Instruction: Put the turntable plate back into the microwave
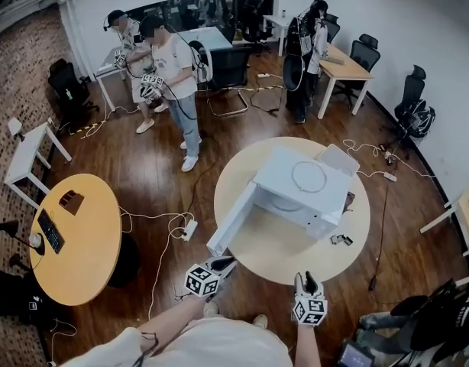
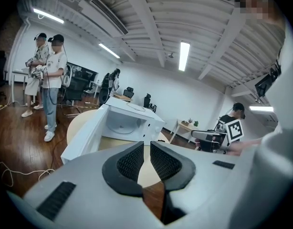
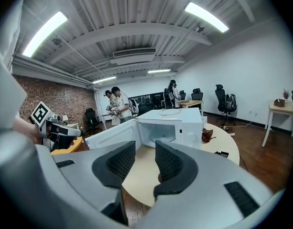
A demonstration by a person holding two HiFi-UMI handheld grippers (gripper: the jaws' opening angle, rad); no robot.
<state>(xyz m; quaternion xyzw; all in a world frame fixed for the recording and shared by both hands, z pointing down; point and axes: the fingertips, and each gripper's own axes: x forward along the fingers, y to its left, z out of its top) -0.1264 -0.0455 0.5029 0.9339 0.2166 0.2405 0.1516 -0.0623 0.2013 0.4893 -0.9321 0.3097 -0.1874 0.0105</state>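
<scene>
White microwave (image 1: 299, 193) at centre stands open, plate (image 1: 309, 177) still on top; we hold left gripper (image 1: 223, 265) and right gripper (image 1: 309, 282) spread, empty.

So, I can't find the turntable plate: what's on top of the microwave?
The clear turntable plate lies flat on the microwave's white top, alone. Being see-through, it hides nothing beneath.

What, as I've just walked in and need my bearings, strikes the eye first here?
A white microwave with its door swung open sits on the round table mid-room, the clear turntable plate lying on its roof. Near the bottom edge, the left gripper and right gripper point at it, both open and empty. Two people stand beyond with their own grippers.
</scene>
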